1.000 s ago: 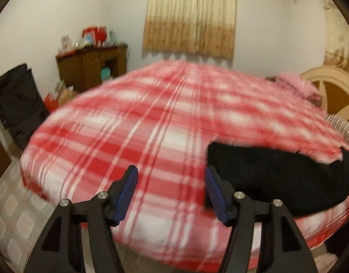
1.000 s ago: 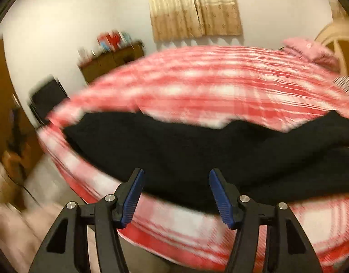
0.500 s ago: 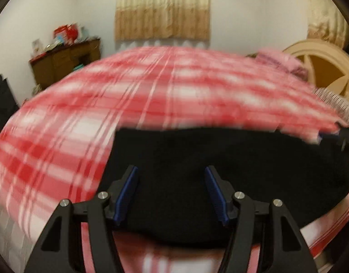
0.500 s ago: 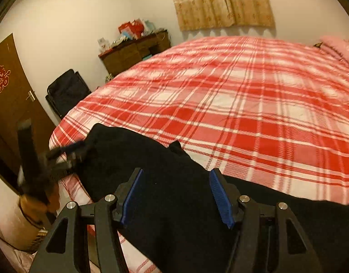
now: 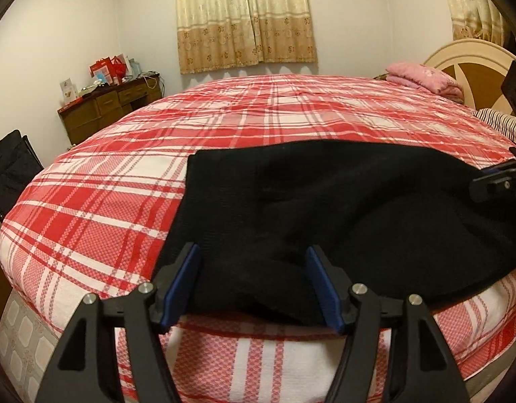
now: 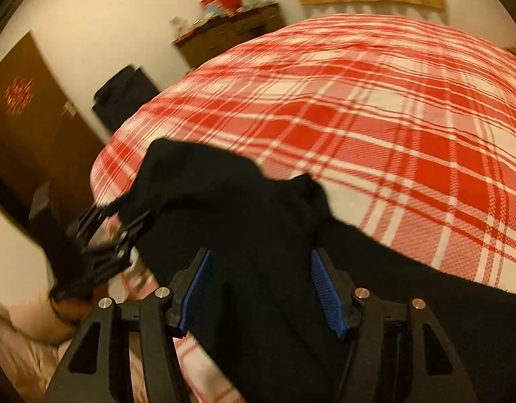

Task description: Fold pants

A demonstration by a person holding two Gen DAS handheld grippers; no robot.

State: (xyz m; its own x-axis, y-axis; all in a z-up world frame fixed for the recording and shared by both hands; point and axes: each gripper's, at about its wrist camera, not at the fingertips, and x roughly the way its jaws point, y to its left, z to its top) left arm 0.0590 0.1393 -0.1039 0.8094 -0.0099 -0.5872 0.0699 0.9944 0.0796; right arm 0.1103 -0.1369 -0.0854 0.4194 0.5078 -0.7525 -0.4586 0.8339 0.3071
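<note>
Both jaws gape on each hand-held gripper. Pants [image 5: 325, 208] lie along the bed's [image 5: 123, 184] near edge, long axis three-to-nine. Left hand-held gripper [image 5: 253, 283] straddles one end at twelve; right hand-held gripper [image 6: 259, 288] straddles the other.

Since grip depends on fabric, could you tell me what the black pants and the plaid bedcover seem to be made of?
black pants: soft matte cloth, probably knit or fleece; it shows no sheen and sags in thick, rounded folds.
plaid bedcover: woven cloth, likely cotton; a fine checked weave shows in the red and white squares.
</note>
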